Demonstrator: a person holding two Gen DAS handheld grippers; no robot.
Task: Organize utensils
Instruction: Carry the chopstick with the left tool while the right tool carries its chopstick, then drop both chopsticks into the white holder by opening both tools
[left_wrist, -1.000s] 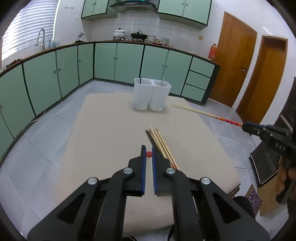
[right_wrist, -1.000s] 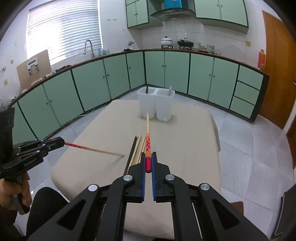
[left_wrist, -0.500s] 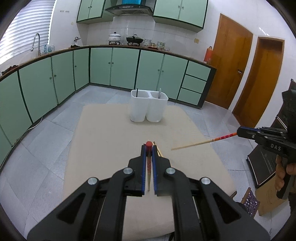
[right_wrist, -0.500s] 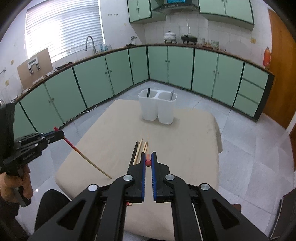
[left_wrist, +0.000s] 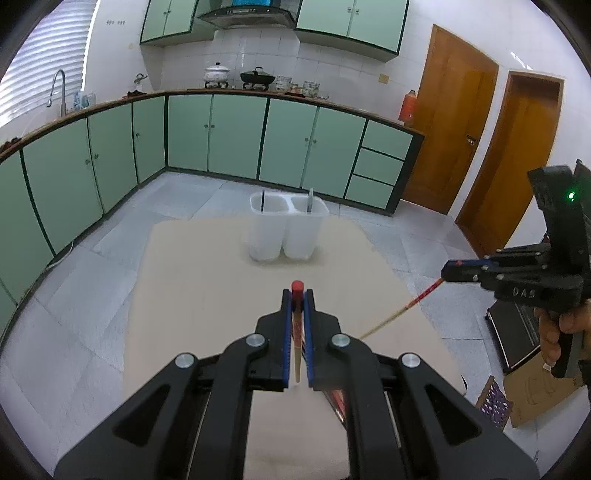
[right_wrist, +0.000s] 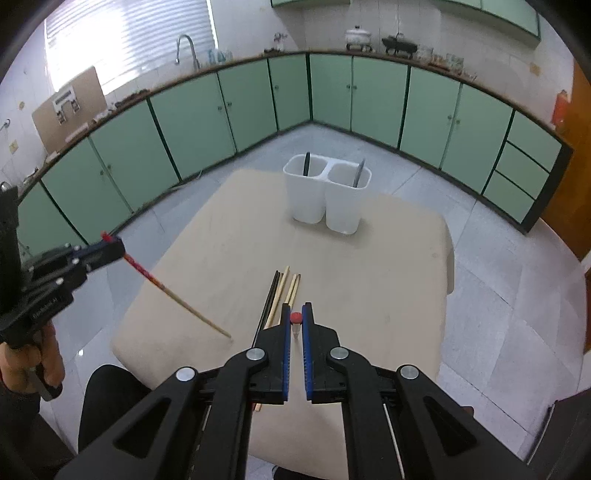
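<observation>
My left gripper (left_wrist: 296, 295) is shut on a red-ended chopstick (left_wrist: 296, 325) that hangs point down between its fingers; in the right wrist view it (right_wrist: 112, 247) holds the chopstick (right_wrist: 177, 299) slanting down toward the table. My right gripper (right_wrist: 296, 314) is shut on a second red-ended chopstick (right_wrist: 296, 320); in the left wrist view this chopstick (left_wrist: 402, 312) slants down from the right gripper (left_wrist: 448, 271). A white two-compartment holder (right_wrist: 327, 194) stands at the table's far side, one utensil in each compartment. Several loose chopsticks (right_wrist: 280, 291) lie on the table below my right gripper.
The beige table (right_wrist: 388, 258) is surrounded by grey tiled floor. Green cabinets (left_wrist: 221, 136) line the walls, and two brown doors (left_wrist: 458, 136) are at the right. A cardboard box (left_wrist: 535, 391) sits on the floor at the right.
Both grippers have lifted and tipped up, swinging their chopsticks from level to pointing downward. The holder now looks farther below both cameras.
</observation>
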